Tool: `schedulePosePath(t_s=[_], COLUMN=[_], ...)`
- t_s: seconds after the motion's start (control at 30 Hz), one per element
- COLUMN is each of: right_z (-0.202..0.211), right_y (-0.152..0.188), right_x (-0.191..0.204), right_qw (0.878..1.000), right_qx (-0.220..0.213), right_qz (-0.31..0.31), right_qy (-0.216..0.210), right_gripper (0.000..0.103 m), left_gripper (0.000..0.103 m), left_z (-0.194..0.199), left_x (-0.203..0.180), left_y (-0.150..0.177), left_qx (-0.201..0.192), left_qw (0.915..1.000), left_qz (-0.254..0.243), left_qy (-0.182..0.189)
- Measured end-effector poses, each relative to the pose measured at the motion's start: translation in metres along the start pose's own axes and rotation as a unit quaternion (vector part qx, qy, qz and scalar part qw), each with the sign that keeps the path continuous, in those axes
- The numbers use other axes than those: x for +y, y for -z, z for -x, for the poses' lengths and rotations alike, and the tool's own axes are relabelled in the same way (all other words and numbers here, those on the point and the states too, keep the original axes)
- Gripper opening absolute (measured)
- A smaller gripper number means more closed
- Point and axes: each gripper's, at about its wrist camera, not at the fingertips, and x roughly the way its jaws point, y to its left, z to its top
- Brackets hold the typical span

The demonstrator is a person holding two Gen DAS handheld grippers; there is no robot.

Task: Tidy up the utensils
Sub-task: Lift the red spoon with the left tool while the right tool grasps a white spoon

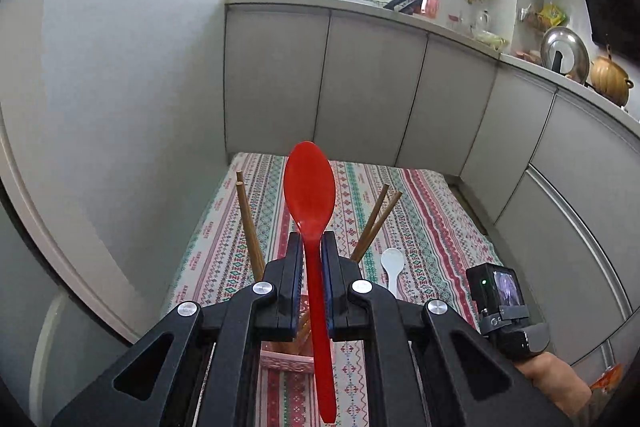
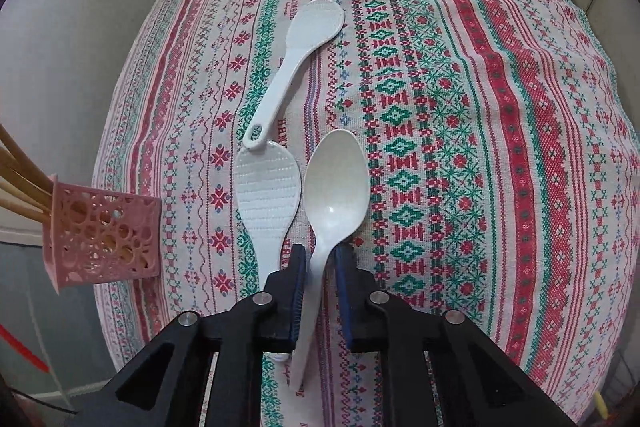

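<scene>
**Each claw clamped on a spoon above the cloth-covered counter**

The left wrist view shows the left claw [image 1: 312,247] closed on the handle of a red spoon [image 1: 310,187], bowl raised toward the kitchen cabinets. Wooden chopsticks [image 1: 250,227] rise on both sides of it, standing in a pink holder [image 1: 286,361] glimpsed below the fingers. Only this view shows the other gripper's camera body [image 1: 500,293] and a hand [image 1: 554,379] at the right edge.

The right wrist view alone shows the pink holder's [image 2: 104,241] pierced side, at the counter's [image 2: 480,147] left edge. To its right lie two white rice paddles [image 2: 268,203], one's handle end touching the other's blade. The right claw [image 2: 320,263] grips the neck of a cream spoon [image 2: 336,183] just beside them.
</scene>
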Motion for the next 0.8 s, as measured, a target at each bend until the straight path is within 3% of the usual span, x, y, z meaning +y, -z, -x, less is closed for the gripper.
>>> schedulePosePath(t_s=[0.13,0.37,0.6,0.8], right_z=[0.010,0.064,0.133,0.166], right_y=[0.003,0.008,0.017,0.025], right_x=[0.007,0.002,0.007,0.008], right_qw=[0.999,0.994,0.960,0.928], right_qx=[-0.024,-0.111,-0.274,-0.355], right_qz=[0.006,-0.008,-0.010,-0.001], right_qy=[0.032,-0.002,-0.058,-0.109], right_gripper=[0.009,0.009,0.009,0.009], left_gripper=[0.009,0.009,0.009,0.009], left_z=[0.000,0.003,-0.005,-0.009], left_x=[0.009,0.026,0.030,0.020], left_y=[-0.001,-0.006,0.000,0.010], left_qx=[-0.019,-0.059,-0.091,-0.137], left_qw=[0.9997,0.9974,0.9952,0.9906], left_qz=[0.010,0.042,0.035,-0.007], left_qy=[-0.007,-0.002,0.000,-0.006])
